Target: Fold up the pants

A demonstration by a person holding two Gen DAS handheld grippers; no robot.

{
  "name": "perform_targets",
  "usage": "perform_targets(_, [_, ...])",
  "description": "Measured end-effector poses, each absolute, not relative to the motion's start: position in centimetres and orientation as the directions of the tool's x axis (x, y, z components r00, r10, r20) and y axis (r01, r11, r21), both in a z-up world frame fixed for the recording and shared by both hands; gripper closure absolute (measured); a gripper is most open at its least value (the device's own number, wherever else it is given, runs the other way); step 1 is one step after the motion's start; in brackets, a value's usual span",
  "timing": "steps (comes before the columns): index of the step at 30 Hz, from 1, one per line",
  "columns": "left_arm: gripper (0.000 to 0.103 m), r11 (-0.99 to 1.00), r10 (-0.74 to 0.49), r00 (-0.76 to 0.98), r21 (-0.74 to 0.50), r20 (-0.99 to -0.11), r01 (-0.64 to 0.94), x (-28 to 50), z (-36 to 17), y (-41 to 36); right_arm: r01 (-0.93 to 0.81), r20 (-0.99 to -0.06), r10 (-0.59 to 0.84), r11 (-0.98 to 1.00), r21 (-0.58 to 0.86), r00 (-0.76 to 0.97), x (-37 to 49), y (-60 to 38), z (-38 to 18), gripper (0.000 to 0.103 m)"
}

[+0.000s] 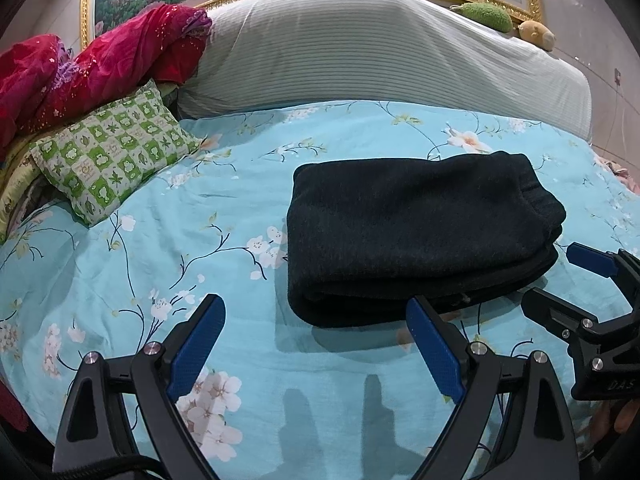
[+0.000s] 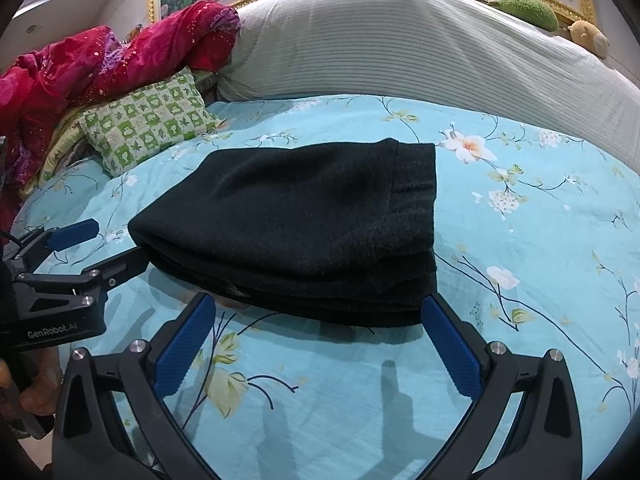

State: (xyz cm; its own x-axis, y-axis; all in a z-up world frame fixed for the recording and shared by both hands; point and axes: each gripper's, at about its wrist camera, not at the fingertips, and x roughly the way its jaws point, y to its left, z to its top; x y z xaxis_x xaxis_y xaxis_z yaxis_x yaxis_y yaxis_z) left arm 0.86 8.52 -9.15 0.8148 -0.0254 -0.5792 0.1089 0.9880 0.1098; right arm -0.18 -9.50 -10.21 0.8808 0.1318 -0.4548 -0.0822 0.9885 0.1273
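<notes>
The black pants (image 1: 416, 232) lie folded into a thick rectangular stack on the blue floral bedsheet (image 1: 160, 248). They also show in the right wrist view (image 2: 304, 224). My left gripper (image 1: 316, 308) is open and empty, just in front of the stack's near left corner. My right gripper (image 2: 318, 306) is open and empty, its fingertips at the stack's near edge. The right gripper shows at the right of the left wrist view (image 1: 560, 276), open beside the stack. The left gripper shows at the left of the right wrist view (image 2: 116, 244), open at the stack's left end.
A green checked pillow (image 1: 112, 160) and a red crumpled blanket (image 1: 100, 64) lie at the far left. A large white striped pillow (image 1: 360, 48) spans the head of the bed. Two plush toys (image 1: 516, 24) sit on the gold-framed headboard (image 1: 524, 0).
</notes>
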Motion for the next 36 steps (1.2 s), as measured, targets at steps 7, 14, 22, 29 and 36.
perform_targets(7, [0.010, 0.988, -0.026, 0.815, 0.109, -0.578, 0.109, 0.84, -9.04, 8.49, -0.084, -0.450, 0.131, 0.989, 0.123, 0.883, -0.32, -9.39, -9.96, 0.000])
perform_targets(14, [0.010, 0.988, -0.028, 0.817, 0.109, -0.577, 0.110, 0.72, -8.82, 8.33, -0.085, -0.445, 0.133, 0.988, 0.125, 0.886, -0.41, -9.36, -9.69, 0.000])
perform_targets(22, [0.010, 0.988, -0.028, 0.815, 0.107, -0.579, 0.110, 0.73, -8.76, 8.32, -0.087, -0.442, 0.133, 0.989, 0.123, 0.887, -0.52, -9.25, -9.57, 0.000])
perform_targets(29, [0.010, 0.988, -0.032, 0.814, 0.106, -0.580, 0.114, 0.76, -8.79, 8.32, -0.088, -0.438, 0.134, 0.988, 0.125, 0.889, -0.72, -9.08, -9.44, 0.000])
perform_targets(36, [0.010, 0.988, -0.032, 0.815, 0.106, -0.578, 0.114, 0.74, -8.83, 8.38, -0.092, -0.435, 0.138, 0.988, 0.125, 0.890, -0.70, -8.94, -9.36, 0.000])
